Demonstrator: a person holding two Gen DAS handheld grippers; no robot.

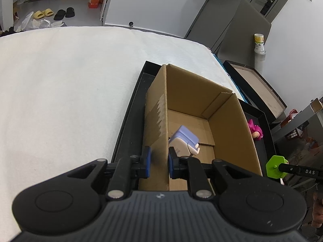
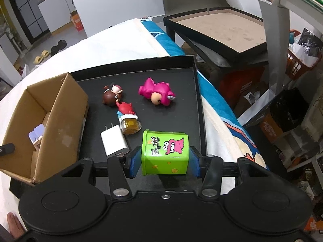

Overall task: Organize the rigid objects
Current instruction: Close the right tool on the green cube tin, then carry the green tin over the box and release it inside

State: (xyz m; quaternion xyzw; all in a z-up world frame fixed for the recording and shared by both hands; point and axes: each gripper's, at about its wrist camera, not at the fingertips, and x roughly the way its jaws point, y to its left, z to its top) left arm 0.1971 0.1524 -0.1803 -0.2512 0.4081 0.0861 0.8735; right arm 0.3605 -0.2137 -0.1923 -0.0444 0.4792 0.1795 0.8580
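Currently green box [image 2: 165,153] sits btwn pads of right hand-held gripper [image 2: 164,160], clamped on it. Left hand-held gripper [image 1: 159,162] clenched on cardboard box [image 1: 157,121] wall.

yellow slippers [image 1: 42,13], blk shoes [image 1: 64,13], orange basket [image 2: 298,64]

The letters "DAS" stand in white on a black bar [image 1: 302,171] beside a green hexagonal piece at the right edge of the left wrist view. The green box [image 2: 165,153] on the black tray carries yellow characters, too stylised to read, beside a pink cartoon creature. Print on the paper cup [image 1: 259,42] is too small to read.
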